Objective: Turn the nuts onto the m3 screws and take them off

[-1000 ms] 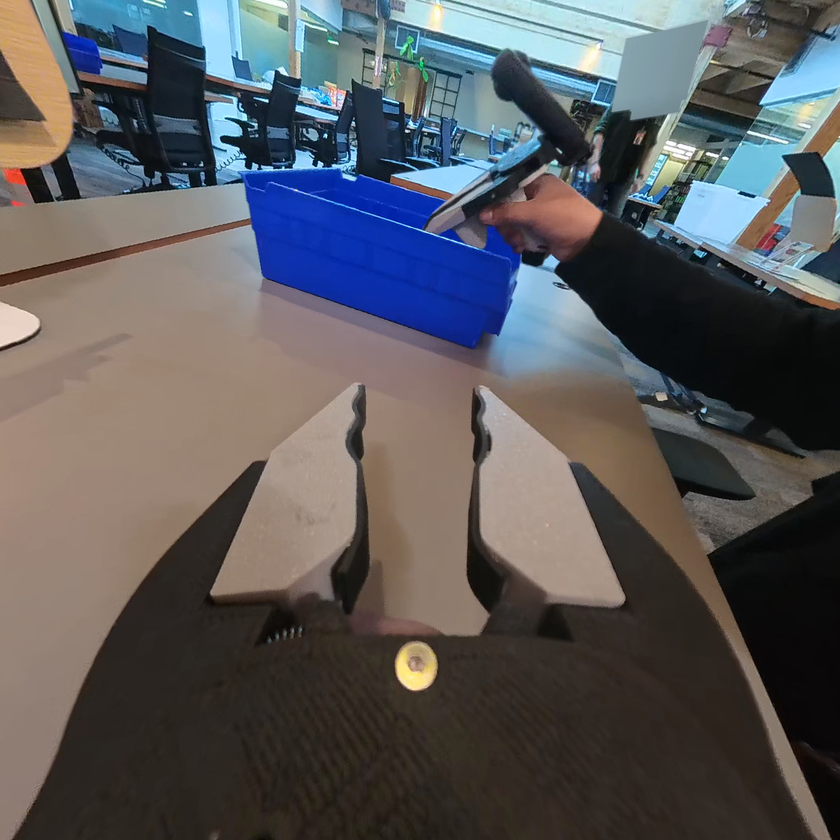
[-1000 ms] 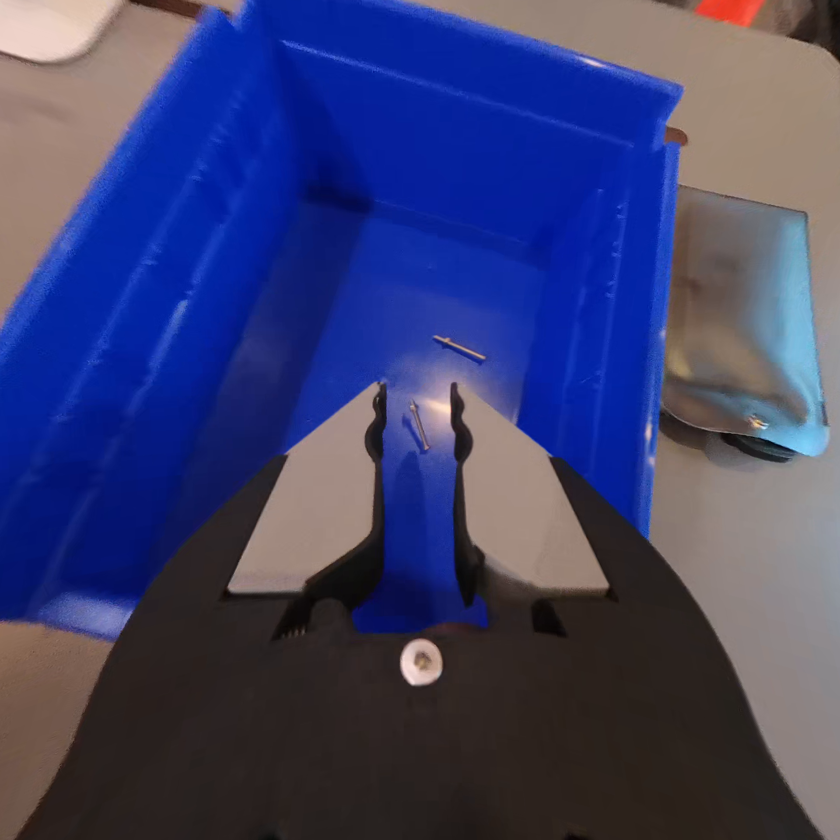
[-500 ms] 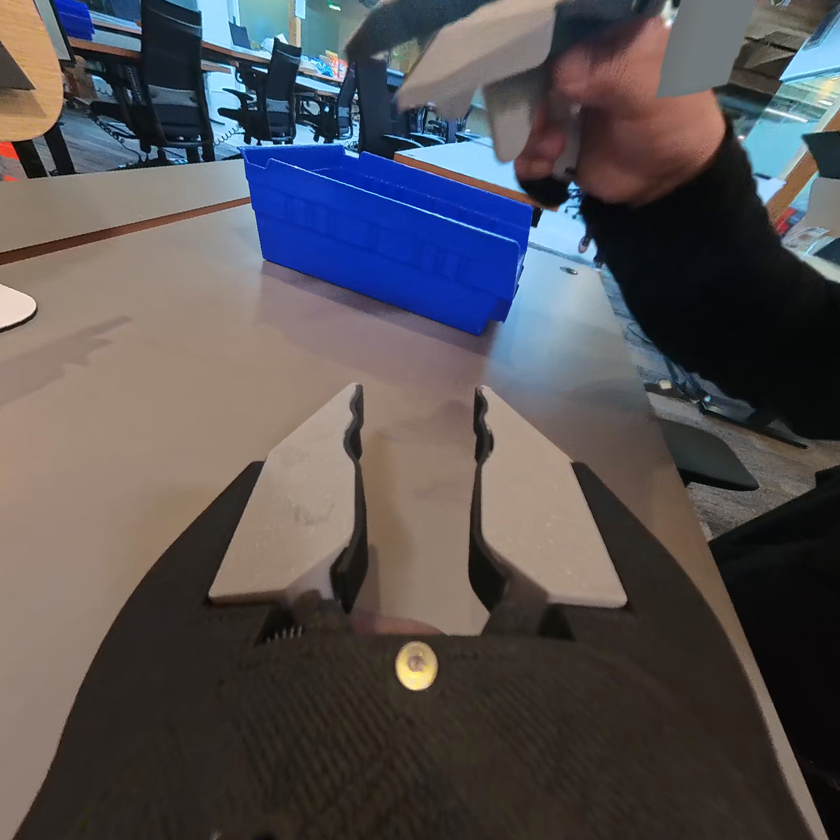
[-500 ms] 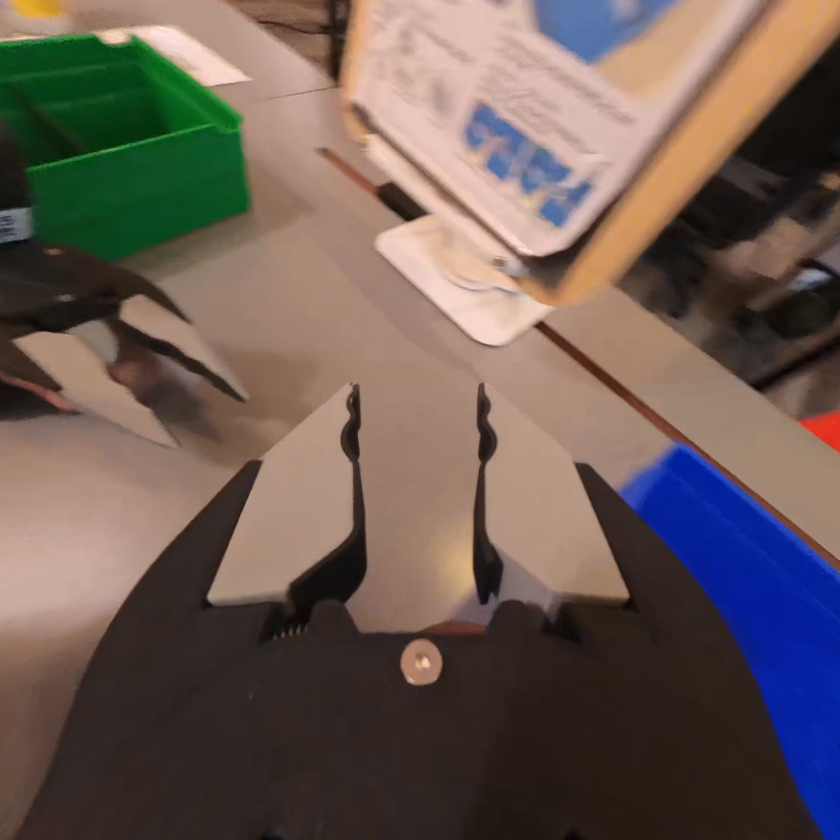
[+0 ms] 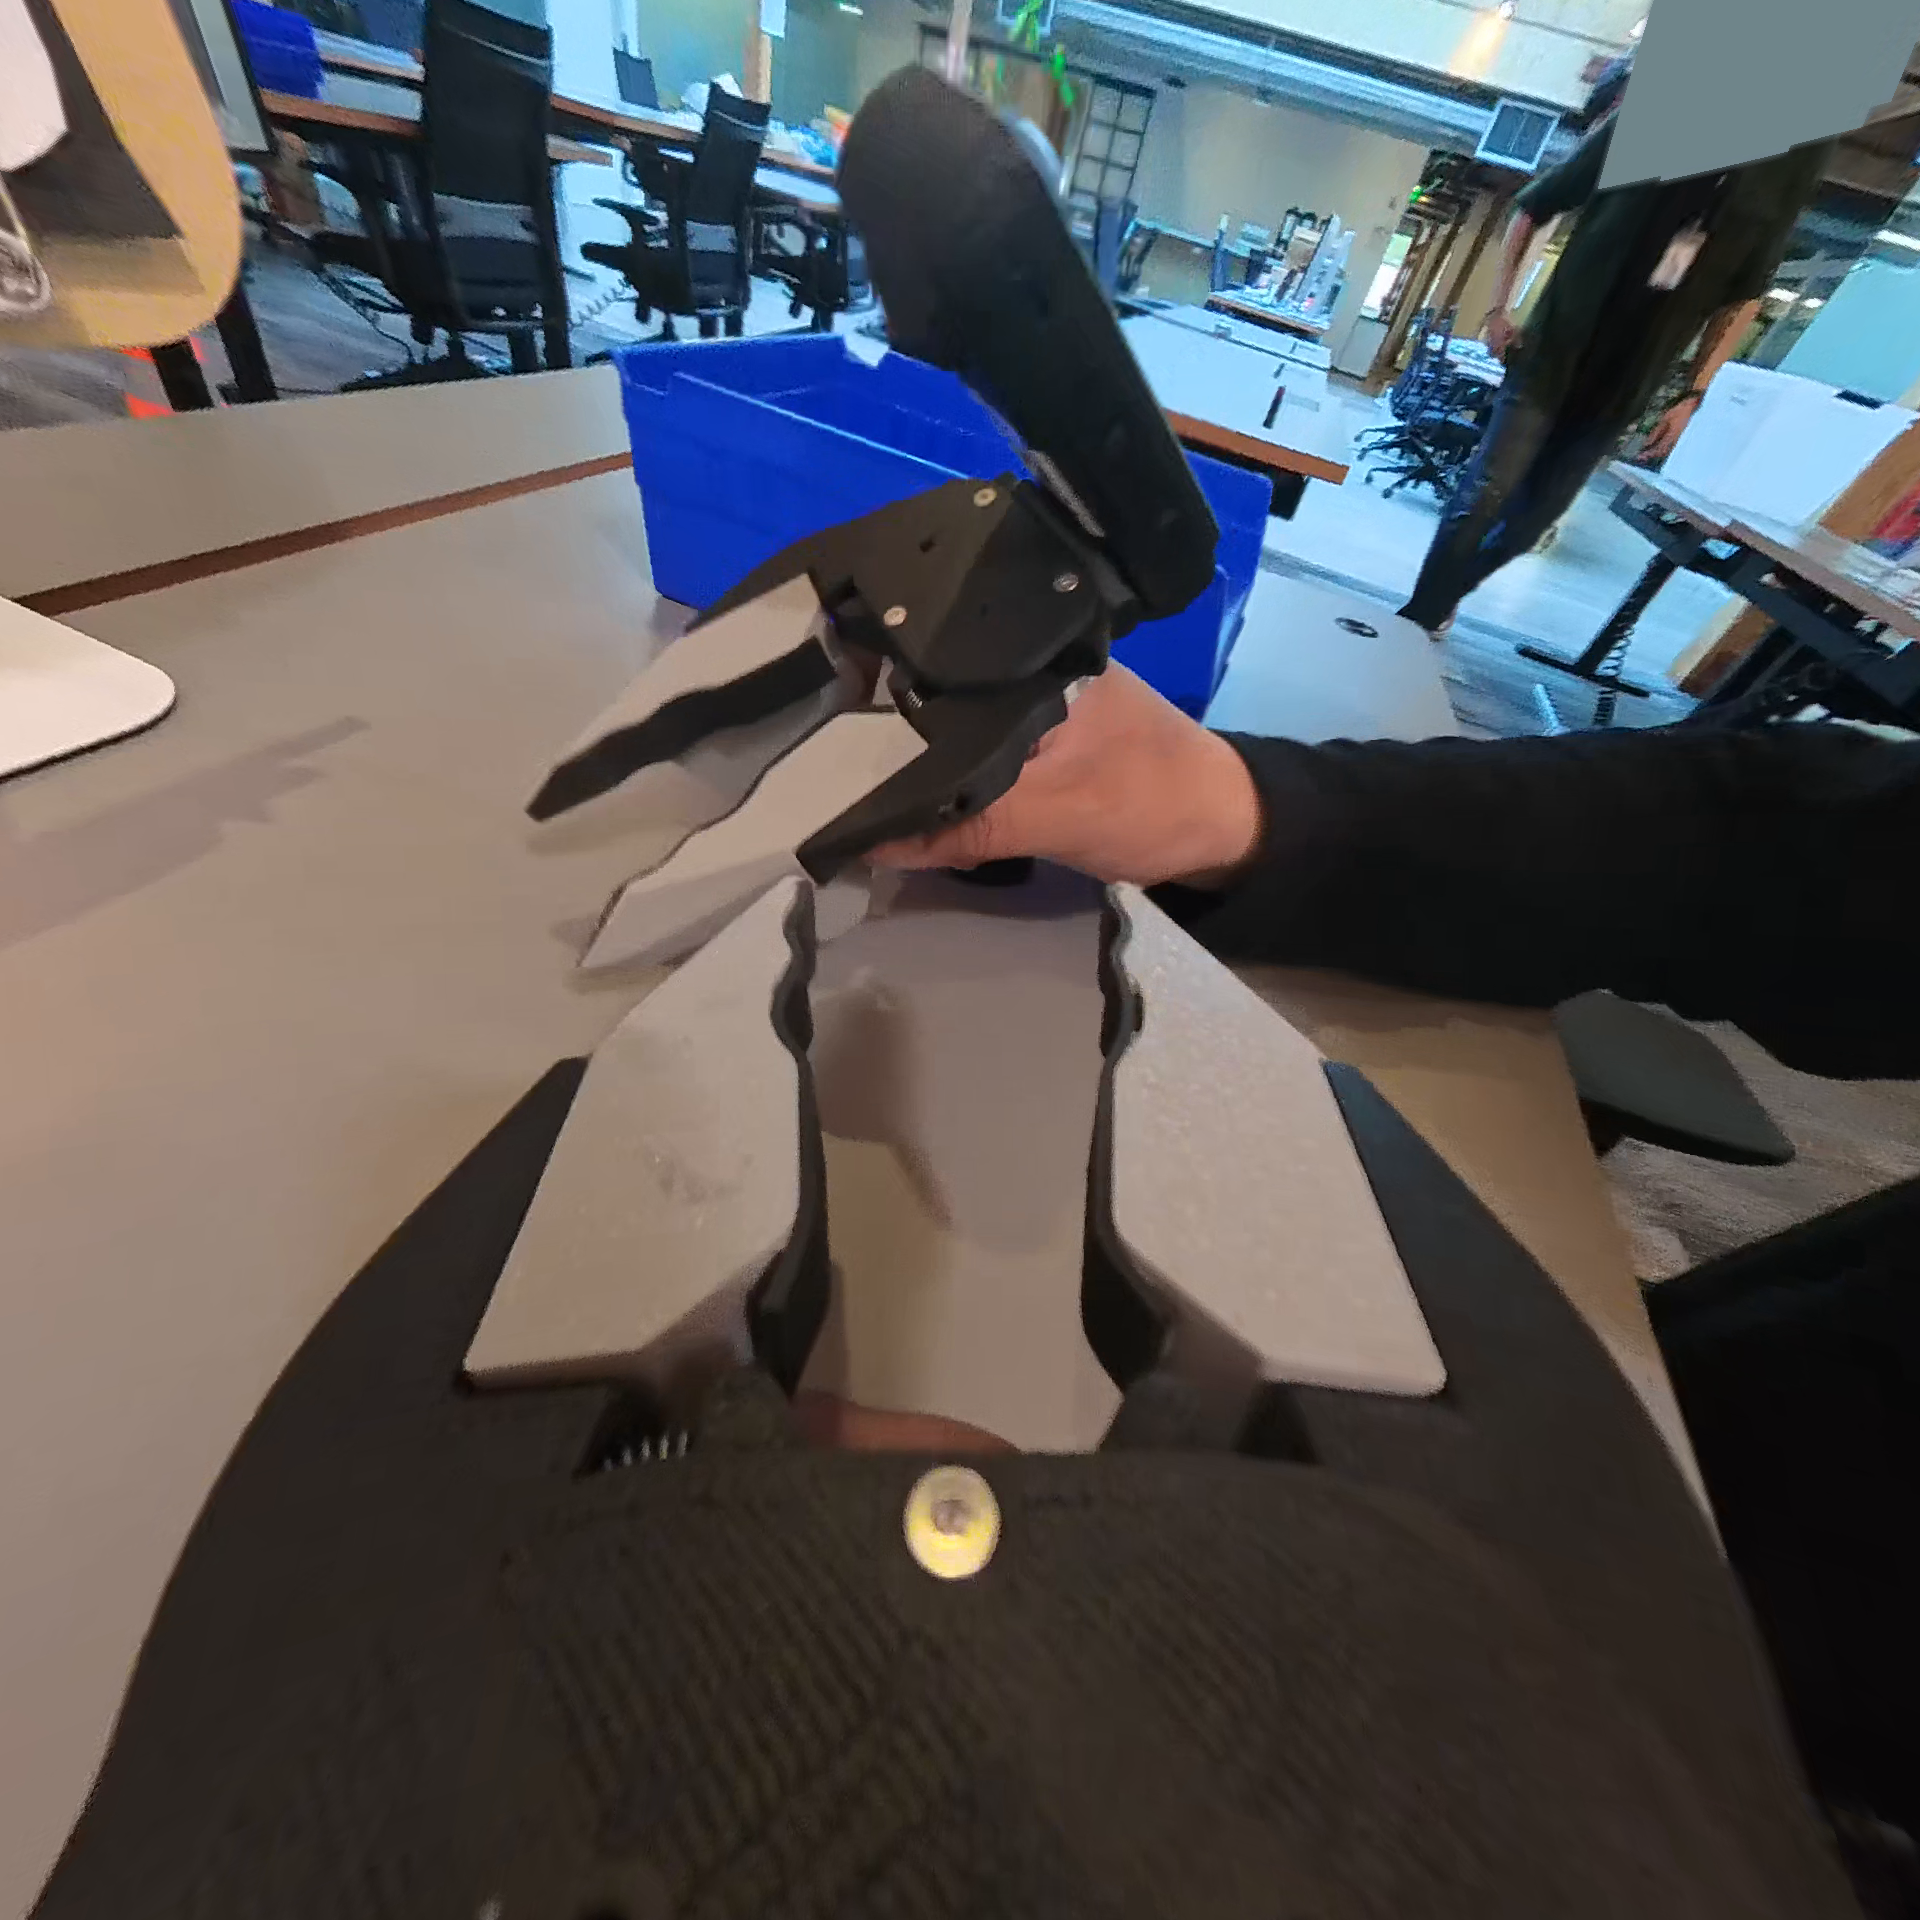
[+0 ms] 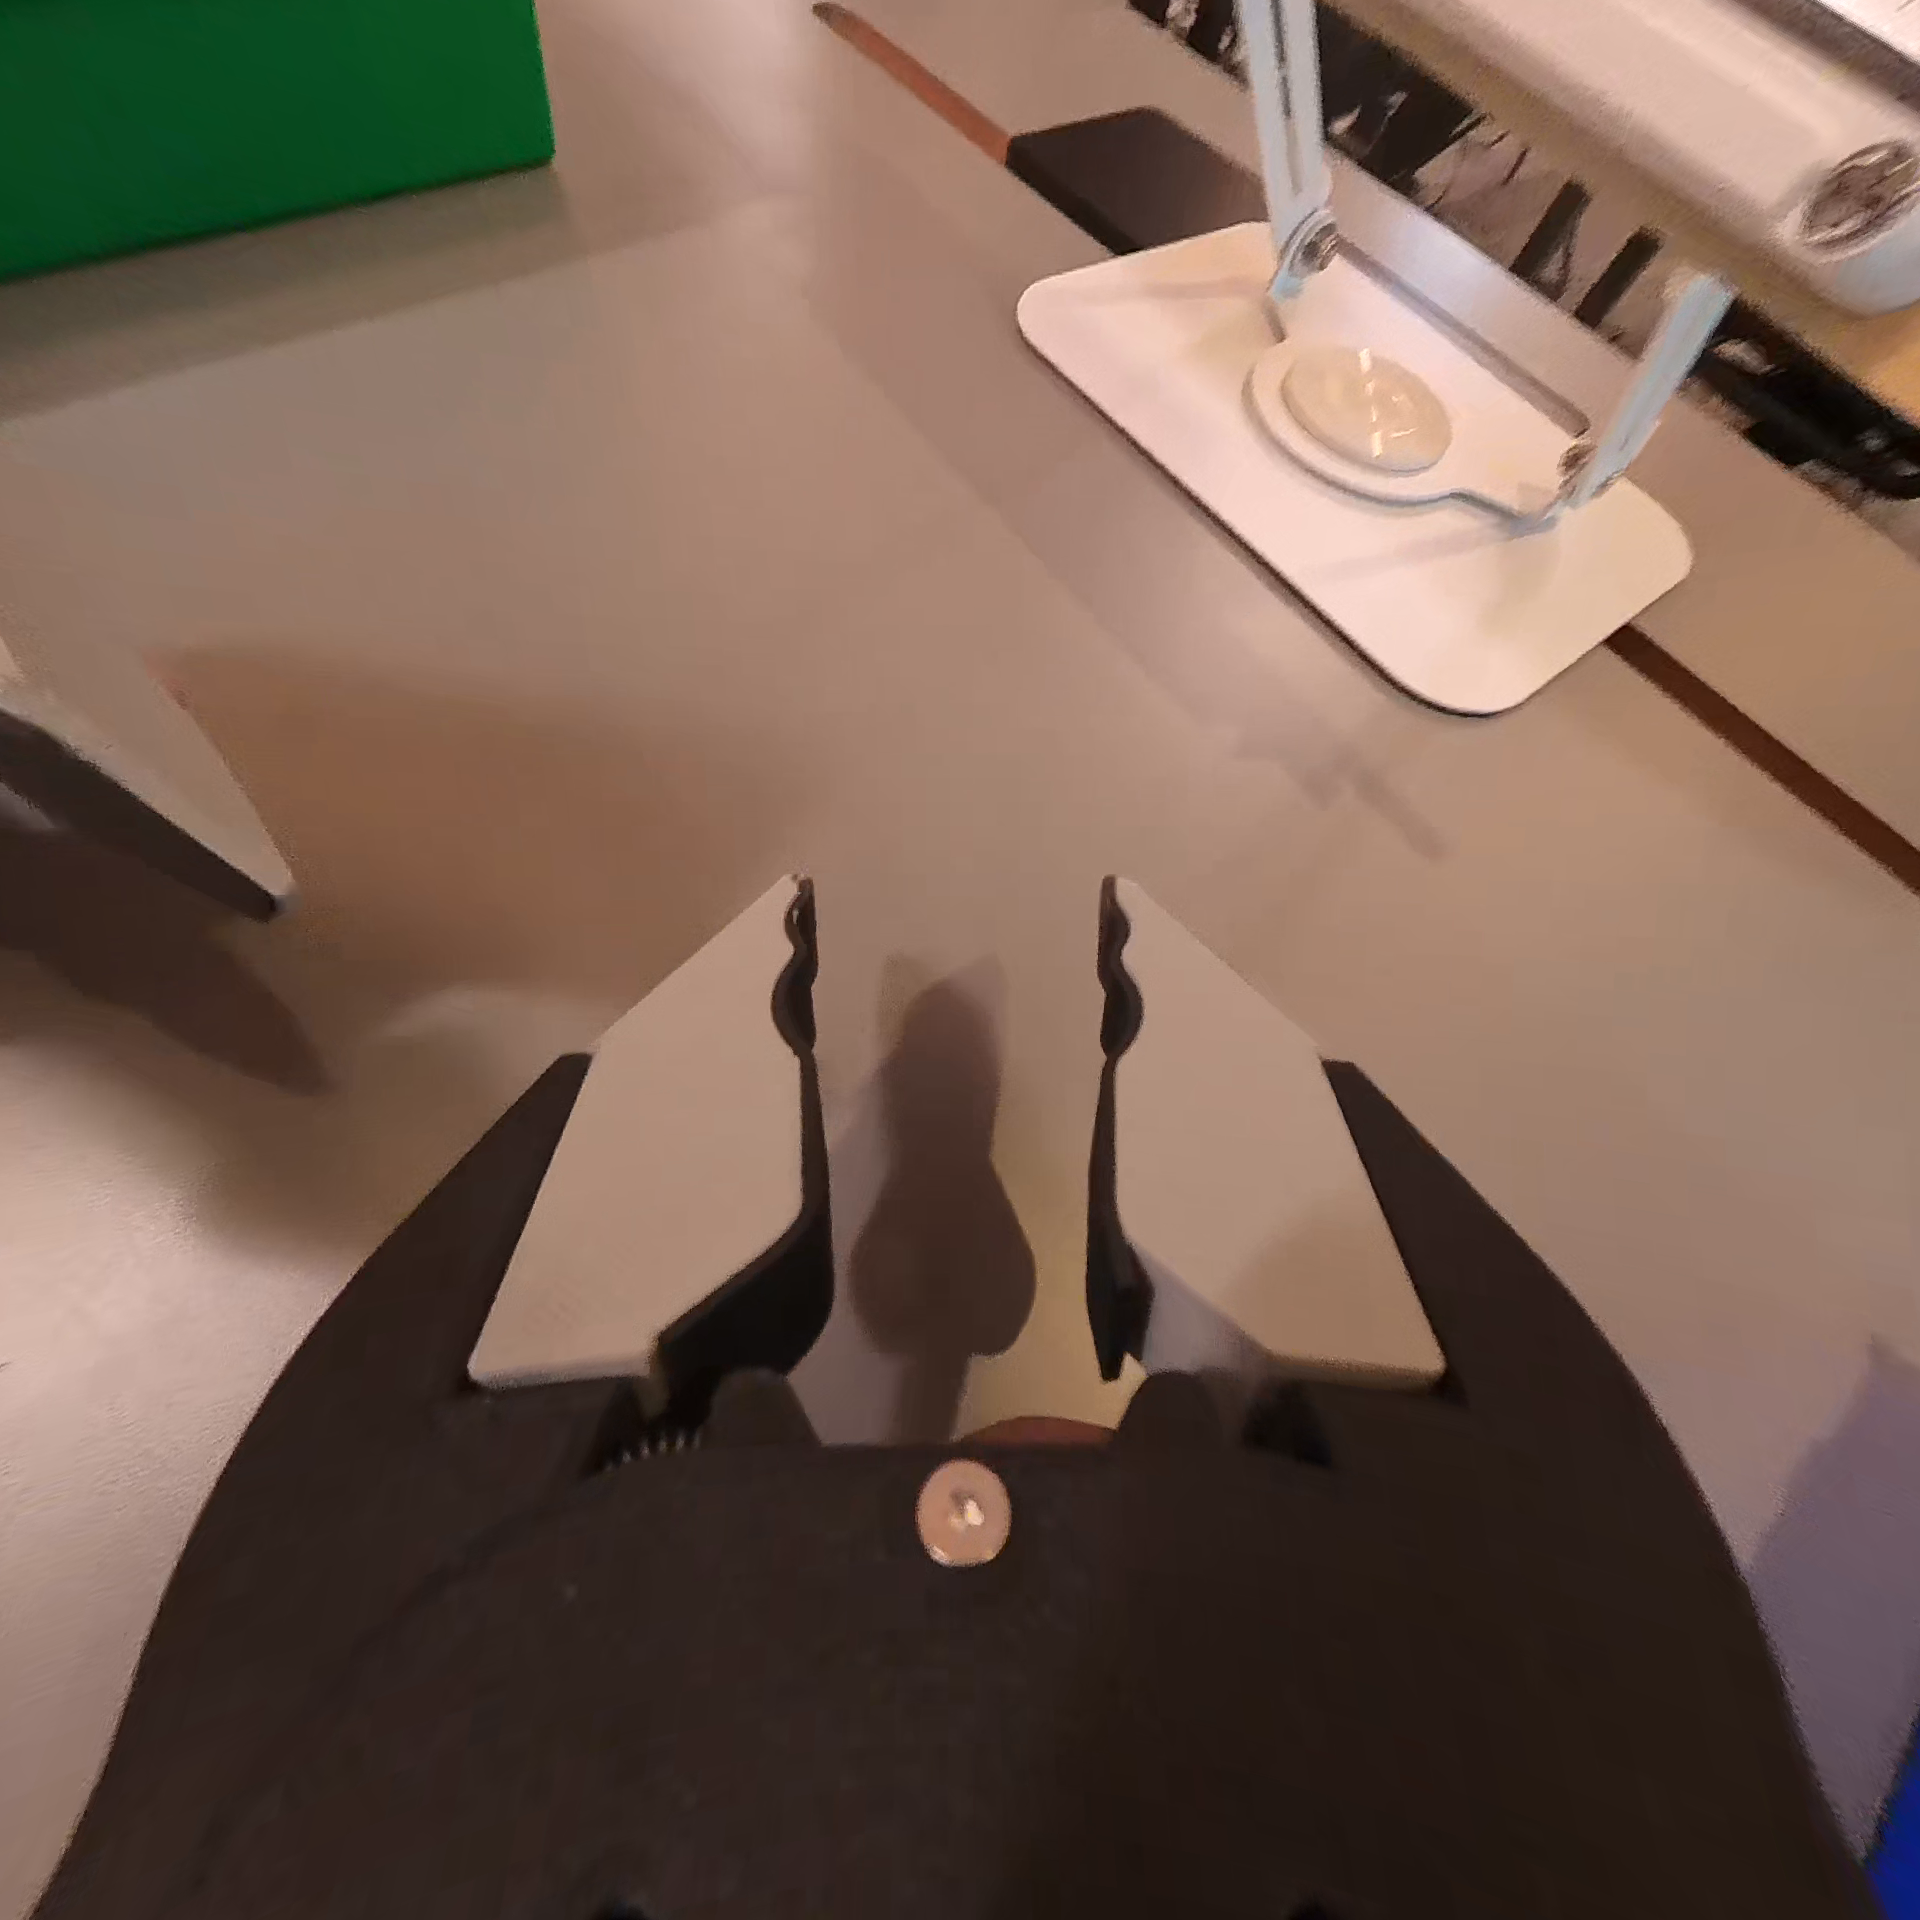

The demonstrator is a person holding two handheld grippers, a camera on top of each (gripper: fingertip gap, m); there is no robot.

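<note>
Hovering low over the table (image 6: pixel 727 582), the right gripper (image 6: pixel 956 904) has its fingers well apart with nothing between them; a second ago it was pointing down into the blue bin (image 5: pixel 790 468) at two loose screws, and it has since swung away to sit just ahead of the left gripper (image 5: pixel 956 925). It came out empty-handed, so no screw has been picked up and the threading has not begun, as I judge it. The left gripper is likewise spread and empty, unmoved above the table. No screws or nuts show now; the screws presumably still lie inside the bin behind. A white stand (image 6: pixel 1351 499) and a green box (image 6: pixel 260 114) sit farther off.
</note>
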